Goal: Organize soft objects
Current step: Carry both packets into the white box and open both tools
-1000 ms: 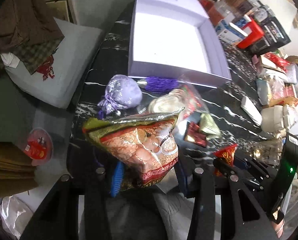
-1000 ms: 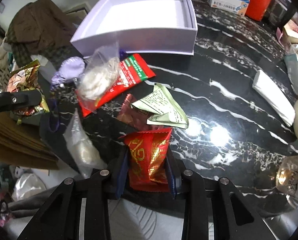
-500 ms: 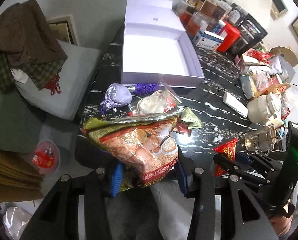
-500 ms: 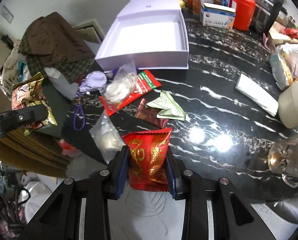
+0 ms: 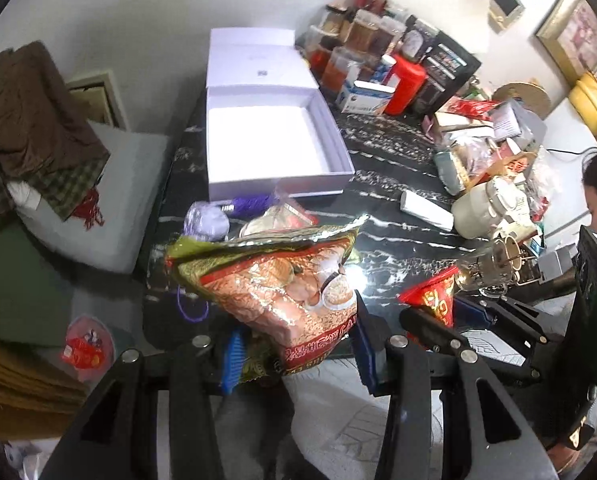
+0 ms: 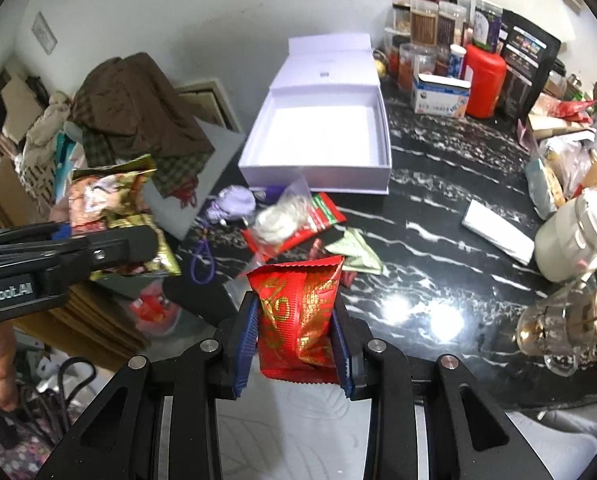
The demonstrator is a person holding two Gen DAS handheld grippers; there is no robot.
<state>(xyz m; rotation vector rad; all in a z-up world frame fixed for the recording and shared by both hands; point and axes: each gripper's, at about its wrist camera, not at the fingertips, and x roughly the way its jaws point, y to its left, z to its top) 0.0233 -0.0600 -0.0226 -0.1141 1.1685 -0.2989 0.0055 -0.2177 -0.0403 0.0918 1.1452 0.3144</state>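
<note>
My left gripper (image 5: 294,348) is shut on a large orange and gold snack bag (image 5: 282,284), held above the table's near edge; it also shows in the right wrist view (image 6: 110,208). My right gripper (image 6: 294,340) is shut on a red and gold packet (image 6: 298,312), also seen in the left wrist view (image 5: 434,300). An open, empty white box (image 6: 318,140) stands at the back of the black marble table (image 6: 438,248). In front of it lie a lilac pouch (image 6: 234,200), a clear bag of white contents (image 6: 278,220), a red and green packet (image 6: 322,212) and a pale green packet (image 6: 358,252).
Jars, a red canister (image 6: 484,80) and boxes crowd the back right. A white teapot (image 6: 570,236), glass cups (image 6: 554,328) and a white flat pack (image 6: 498,232) sit at the right. Clothes (image 6: 134,112) pile on a cushion at the left, off the table.
Both grippers have risen and pulled back from the table with their packets held. The box and loose items look smaller and farther away.
</note>
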